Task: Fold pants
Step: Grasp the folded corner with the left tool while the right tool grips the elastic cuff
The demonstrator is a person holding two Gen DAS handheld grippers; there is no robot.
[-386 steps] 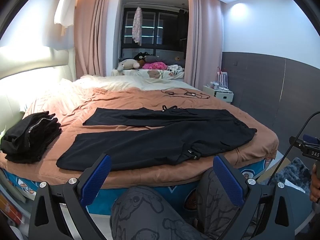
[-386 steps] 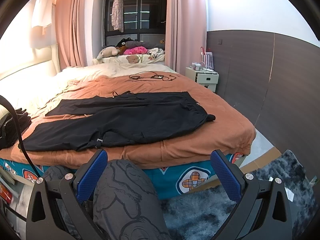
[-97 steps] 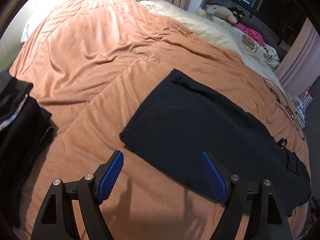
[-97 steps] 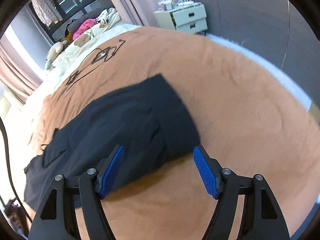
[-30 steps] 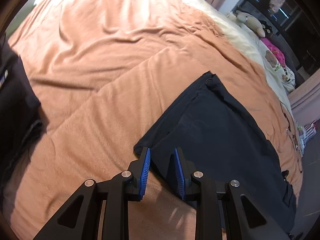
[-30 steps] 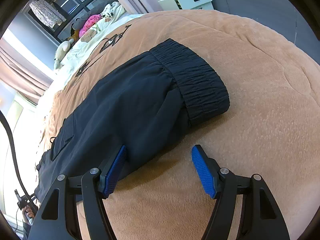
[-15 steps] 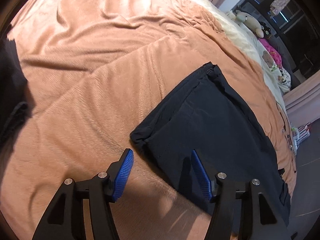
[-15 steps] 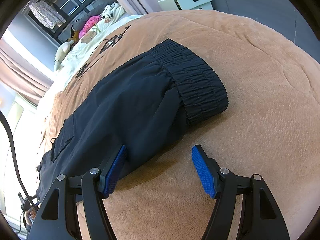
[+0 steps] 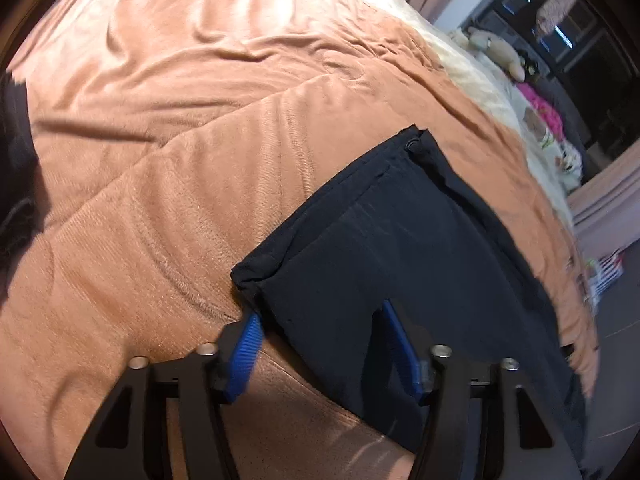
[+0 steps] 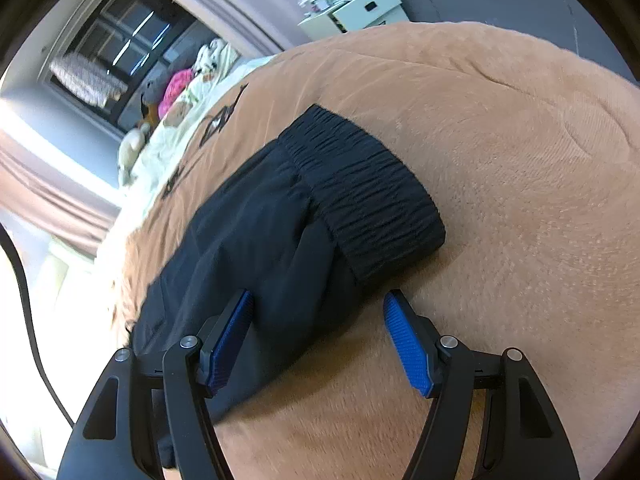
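On a bed (image 9: 168, 168) spread with an orange-brown blanket, the left wrist view takes in a cream sheet (image 9: 460, 68) beyond the blanket, soft toys (image 9: 496, 50) by a dark window, and a pink curtain at far right. A dark pile (image 9: 14, 168) of clothing sits at the left edge. Black pants (image 9: 400, 248) lie flat across the blanket, folded lengthwise, their leg hems toward the camera. The left hand-held gripper (image 9: 320, 322) straddles the near hem corner, one blue pad on the blanket just outside the hem, the other over the cloth; its jaws have just been closing, with the fabric between them, but the pads stand apart and are not yet pressing it. Half a second earlier the jaws were wider and the hem corner lay a little farther ahead of them.

From the right wrist view, the same blanket (image 10: 500, 160) fills the frame, with a white bedside cabinet (image 10: 356, 10), a grey wall panel, the window and toys (image 10: 176, 88) behind, and a black cable (image 10: 24, 292) at left. The pants' (image 10: 256, 240) ribbed waistband (image 10: 368, 200) lies just ahead of the right hand-held gripper (image 10: 318, 304), whose jaws stand open, the left pad over the cloth, the right pad over bare blanket. The frame sits more tilted than half a second ago; the jaw spacing is unchanged.
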